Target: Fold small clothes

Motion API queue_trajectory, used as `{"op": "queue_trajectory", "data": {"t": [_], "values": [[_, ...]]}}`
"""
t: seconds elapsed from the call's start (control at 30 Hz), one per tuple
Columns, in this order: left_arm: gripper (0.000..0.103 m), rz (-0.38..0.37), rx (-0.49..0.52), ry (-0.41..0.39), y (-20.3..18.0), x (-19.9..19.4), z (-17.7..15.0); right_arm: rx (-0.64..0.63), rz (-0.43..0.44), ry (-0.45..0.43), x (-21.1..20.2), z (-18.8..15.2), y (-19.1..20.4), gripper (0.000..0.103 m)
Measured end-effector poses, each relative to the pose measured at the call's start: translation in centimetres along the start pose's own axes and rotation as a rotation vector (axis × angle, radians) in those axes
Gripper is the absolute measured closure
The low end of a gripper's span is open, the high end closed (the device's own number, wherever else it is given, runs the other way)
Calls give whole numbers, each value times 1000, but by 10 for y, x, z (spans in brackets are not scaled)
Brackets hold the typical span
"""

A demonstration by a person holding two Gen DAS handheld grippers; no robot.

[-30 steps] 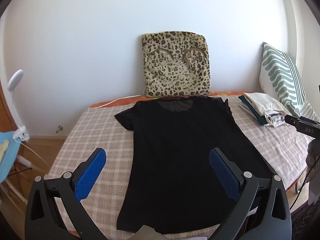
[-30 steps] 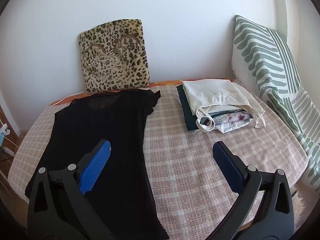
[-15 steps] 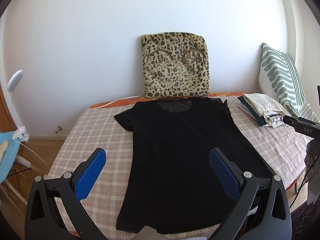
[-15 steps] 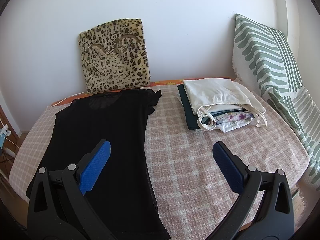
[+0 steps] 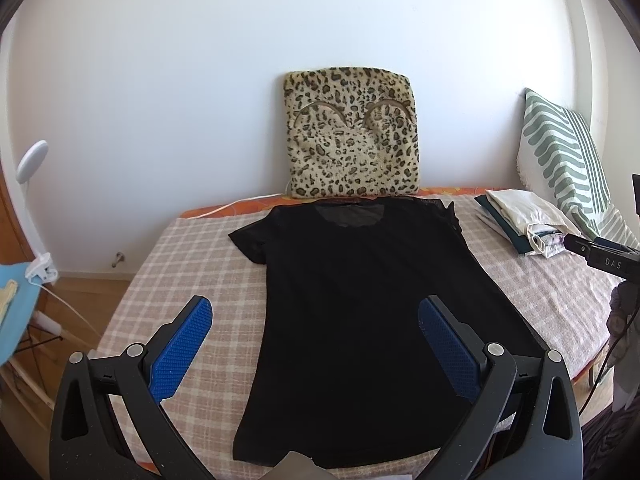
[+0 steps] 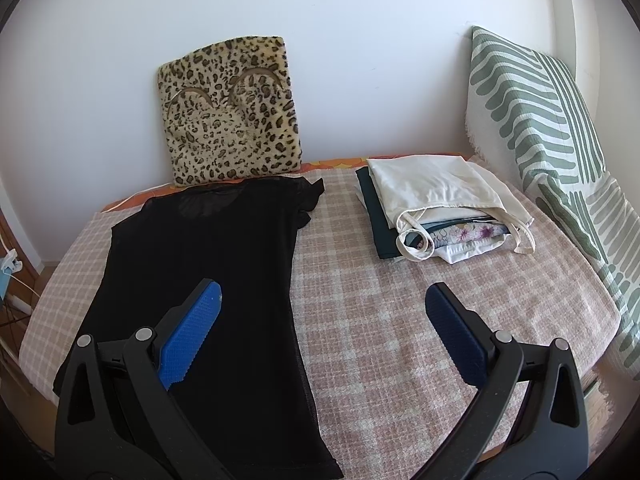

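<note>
Flat along the bed's (image 6: 360, 312) left side lies the black T-shirt (image 5: 360, 300); both the left gripper (image 5: 312, 320) and right gripper (image 6: 320, 308) hover spread wide, seemingly untouching.

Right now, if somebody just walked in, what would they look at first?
Probably the black T-shirt, spread flat in the middle of the checked bed cover. Next, the leopard-print cushion leaning on the white wall just behind the shirt's collar. The left gripper and right gripper both hang open above the near end of the bed, holding nothing.
</note>
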State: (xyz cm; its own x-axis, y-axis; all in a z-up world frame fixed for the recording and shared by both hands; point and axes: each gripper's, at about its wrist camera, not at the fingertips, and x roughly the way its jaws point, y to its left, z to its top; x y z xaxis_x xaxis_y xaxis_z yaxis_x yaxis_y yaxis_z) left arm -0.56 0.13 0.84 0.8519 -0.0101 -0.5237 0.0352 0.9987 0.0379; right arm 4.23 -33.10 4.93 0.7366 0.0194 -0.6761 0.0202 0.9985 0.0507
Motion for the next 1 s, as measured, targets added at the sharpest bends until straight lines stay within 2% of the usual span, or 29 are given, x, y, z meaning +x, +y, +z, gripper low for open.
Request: {"op": "queue_trajectory", "data": {"t": [1.0], "values": [[1,-2,-1,0,0,-2,0,1,4,4,4,-1,4,0]]}}
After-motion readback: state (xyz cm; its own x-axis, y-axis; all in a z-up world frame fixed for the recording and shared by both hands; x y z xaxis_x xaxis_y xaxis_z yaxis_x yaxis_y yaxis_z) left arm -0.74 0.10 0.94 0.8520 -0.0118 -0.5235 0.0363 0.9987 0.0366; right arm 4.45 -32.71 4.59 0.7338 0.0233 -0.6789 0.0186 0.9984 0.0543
